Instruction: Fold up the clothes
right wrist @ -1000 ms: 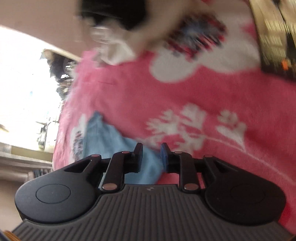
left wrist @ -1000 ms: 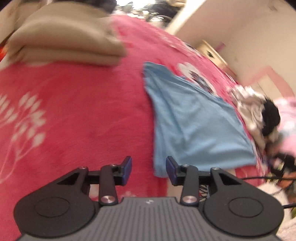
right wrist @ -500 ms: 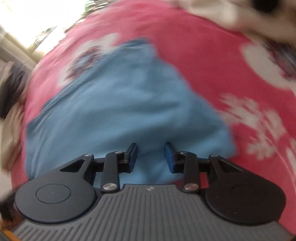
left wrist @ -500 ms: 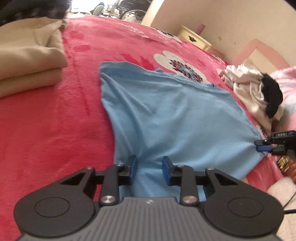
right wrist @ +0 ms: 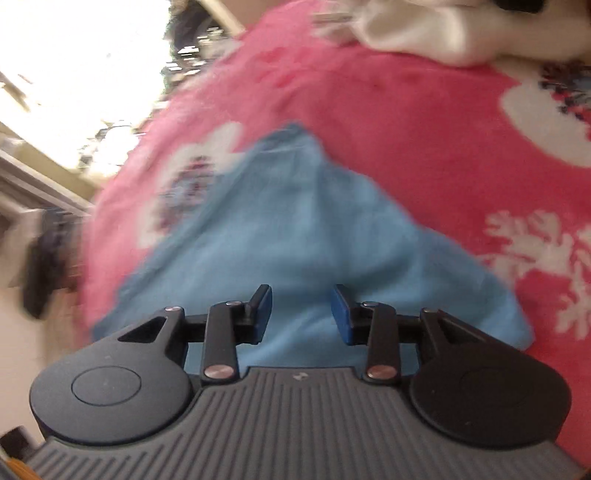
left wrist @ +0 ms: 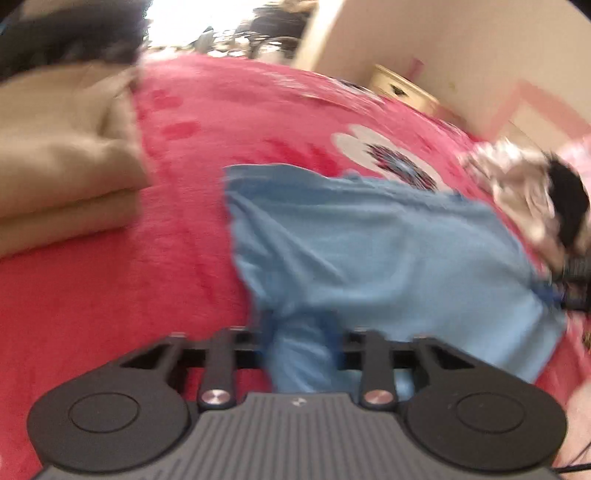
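Note:
A light blue garment (left wrist: 376, 251) lies spread on a red floral blanket (left wrist: 110, 280). My left gripper (left wrist: 301, 332) is at its near edge, and a fold of the blue cloth sits between the open fingers. In the right wrist view the same garment (right wrist: 288, 221) lies under my right gripper (right wrist: 301, 314), whose blue-padded fingers (right wrist: 341, 314) stand apart over the cloth's near edge. The right gripper also shows in the left wrist view (left wrist: 569, 288) at the garment's right corner.
A folded beige garment (left wrist: 62, 158) lies at the left of the bed. A crumpled pile of white and black clothes (left wrist: 535, 195) lies at the right, also in the right wrist view (right wrist: 443, 26). A wall and a small yellow cabinet (left wrist: 402, 88) stand behind.
Both grippers have moved in over the blue garment's near edge. Blue cloth has risen between the left gripper's fingers. The right gripper tilted and its view swung toward the window.

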Motion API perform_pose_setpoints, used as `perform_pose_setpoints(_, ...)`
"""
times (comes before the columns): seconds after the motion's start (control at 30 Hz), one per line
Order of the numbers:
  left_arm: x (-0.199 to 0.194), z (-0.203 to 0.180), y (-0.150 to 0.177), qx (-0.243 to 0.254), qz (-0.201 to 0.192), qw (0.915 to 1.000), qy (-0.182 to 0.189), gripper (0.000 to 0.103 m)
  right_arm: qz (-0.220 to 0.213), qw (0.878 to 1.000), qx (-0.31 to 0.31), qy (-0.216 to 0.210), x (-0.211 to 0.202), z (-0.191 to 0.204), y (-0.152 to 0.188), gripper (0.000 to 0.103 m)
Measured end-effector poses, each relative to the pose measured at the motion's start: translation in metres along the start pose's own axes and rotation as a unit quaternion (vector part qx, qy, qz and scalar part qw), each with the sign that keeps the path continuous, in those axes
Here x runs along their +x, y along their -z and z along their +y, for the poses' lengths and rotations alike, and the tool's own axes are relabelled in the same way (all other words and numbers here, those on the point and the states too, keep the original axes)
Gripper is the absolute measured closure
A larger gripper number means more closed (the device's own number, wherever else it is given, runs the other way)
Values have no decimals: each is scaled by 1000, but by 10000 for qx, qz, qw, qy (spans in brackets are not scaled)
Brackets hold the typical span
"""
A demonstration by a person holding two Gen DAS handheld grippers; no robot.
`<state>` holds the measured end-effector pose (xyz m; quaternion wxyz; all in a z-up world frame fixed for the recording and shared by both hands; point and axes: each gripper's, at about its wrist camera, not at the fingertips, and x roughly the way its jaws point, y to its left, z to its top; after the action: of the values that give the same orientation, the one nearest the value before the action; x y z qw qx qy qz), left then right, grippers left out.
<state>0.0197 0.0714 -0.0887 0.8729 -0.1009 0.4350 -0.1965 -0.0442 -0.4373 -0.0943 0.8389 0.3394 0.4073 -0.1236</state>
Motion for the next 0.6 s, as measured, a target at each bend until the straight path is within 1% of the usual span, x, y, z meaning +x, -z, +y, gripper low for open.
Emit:
perform_pose_setpoints(0.03,-4,3,-3,-60,-58,10000,-47,75,-103,9999,28,104,-2,-5,-1,85)
perform_pose_setpoints(0.07,-11,1,-5,78,-200,9995,-235,62,-280,9993,-58,239,-7,-3,-1,84)
perform_pose_setpoints(0.1,-18,-3,-7,254,-343,9984,-360,59,-473,9980,-166,380,-13,0,0,81)
perform_pose_setpoints(0.13,-24,-5,-9,349,-423,9980,-324,59,-665,9961,-274,520,-19,2,1,81)
perform_pose_setpoints(0.2,-28,-10,-13,348,-418,9985,-18,59,-925,9919,-677,555,-28,14,-1,78)
perform_pose_setpoints(0.23,-27,-14,-15,379,-402,9984,110,59,-947,9916,-804,369,-29,19,-2,78)
perform_pose_setpoints(0.27,-23,-17,-16,449,-380,9981,159,58,-892,9915,-942,95,-26,25,-3,78)
perform_pose_setpoints(0.33,-8,-24,-18,624,-276,9977,37,57,-695,9890,-1291,-190,-16,41,-2,77)
perform_pose_setpoints(0.37,0,-26,-18,672,-224,9975,-60,57,-512,9869,-1520,-188,-8,48,-1,76)
perform_pose_setpoints(0.43,17,-16,-19,551,-155,9980,-277,59,-348,9833,-1776,207,11,51,-4,76)
perform_pose_setpoints(0.47,22,-10,-20,458,-170,9981,-372,62,-368,9845,-1673,385,16,42,-8,78)
perform_pose_setpoints(0.5,22,-6,-23,342,-228,9985,-364,61,-407,9859,-1524,555,20,32,-13,85)
perform_pose_setpoints(0.53,18,-4,-27,244,-319,9983,-426,60,-547,9884,-1272,629,15,24,-16,86)
perform_pose_setpoints(0.57,14,-3,-31,202,-437,9976,-492,57,-708,9901,-998,682,7,16,-20,82)
perform_pose_setpoints(0.6,9,-2,-35,169,-560,9967,-555,56,-926,9870,-994,864,1,15,-21,81)
